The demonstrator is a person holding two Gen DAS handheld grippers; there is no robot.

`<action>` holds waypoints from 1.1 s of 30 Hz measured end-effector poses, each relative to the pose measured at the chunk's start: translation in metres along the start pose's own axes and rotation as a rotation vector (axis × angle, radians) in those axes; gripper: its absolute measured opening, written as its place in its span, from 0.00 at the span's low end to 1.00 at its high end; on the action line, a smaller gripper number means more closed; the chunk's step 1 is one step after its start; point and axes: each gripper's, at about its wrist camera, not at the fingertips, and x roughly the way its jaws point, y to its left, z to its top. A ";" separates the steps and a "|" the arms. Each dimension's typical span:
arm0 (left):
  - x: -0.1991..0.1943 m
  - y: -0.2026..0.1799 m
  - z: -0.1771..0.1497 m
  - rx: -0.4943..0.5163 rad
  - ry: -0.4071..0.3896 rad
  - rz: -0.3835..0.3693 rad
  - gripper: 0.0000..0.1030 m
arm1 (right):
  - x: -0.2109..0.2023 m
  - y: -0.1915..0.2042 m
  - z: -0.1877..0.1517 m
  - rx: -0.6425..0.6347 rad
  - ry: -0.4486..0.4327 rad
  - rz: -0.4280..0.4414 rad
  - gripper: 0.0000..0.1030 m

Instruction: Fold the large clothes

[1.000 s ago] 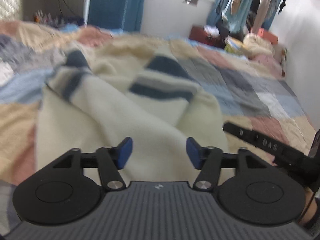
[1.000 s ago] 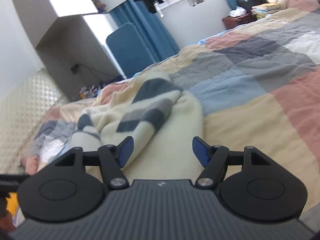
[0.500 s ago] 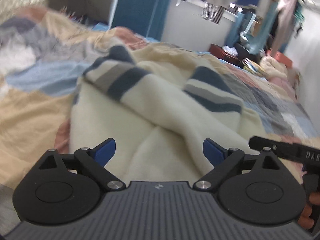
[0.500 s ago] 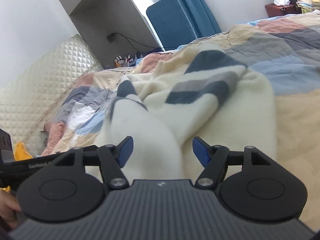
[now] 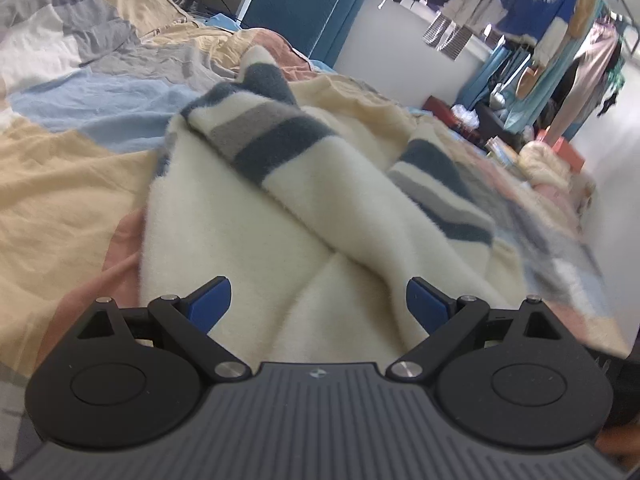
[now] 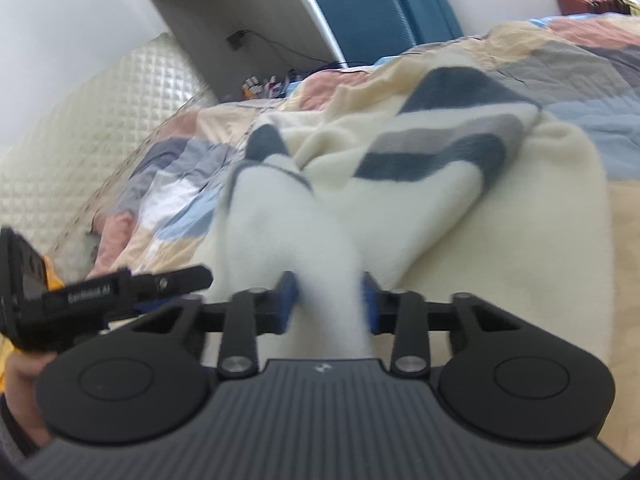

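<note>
A cream fleece sweater [image 5: 280,232] with navy and grey striped sleeves lies on the patchwork quilt [image 5: 60,168]; both sleeves are crossed over its body. My left gripper [image 5: 318,306] is open wide just above the sweater's near edge, holding nothing. In the right wrist view the sweater [image 6: 500,208] spreads to the right, and my right gripper [image 6: 326,304] is shut on a bunched fold of its cream fabric. The left gripper [image 6: 120,288] also shows there, at the left edge.
The quilt [image 6: 600,72] covers the whole bed. A quilted headboard [image 6: 80,140] stands at the left. A blue chair [image 5: 296,12] and a white wall lie beyond the bed. Hanging clothes [image 5: 540,20] and piled items are at the far right.
My right gripper has closed on a fold of the sweater. My left gripper has opened wider and swung left toward the sweater's near edge.
</note>
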 end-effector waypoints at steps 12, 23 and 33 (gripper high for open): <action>-0.009 0.026 0.001 -0.253 -0.040 -0.149 0.89 | 0.005 0.062 -0.046 -0.190 0.138 0.152 0.18; 0.009 0.036 -0.001 -0.289 -0.033 -0.090 0.86 | 0.007 0.048 -0.038 -0.101 0.119 0.152 0.25; 0.004 0.042 0.005 -0.308 -0.073 -0.145 0.87 | 0.035 0.058 0.000 -0.139 0.147 0.057 0.16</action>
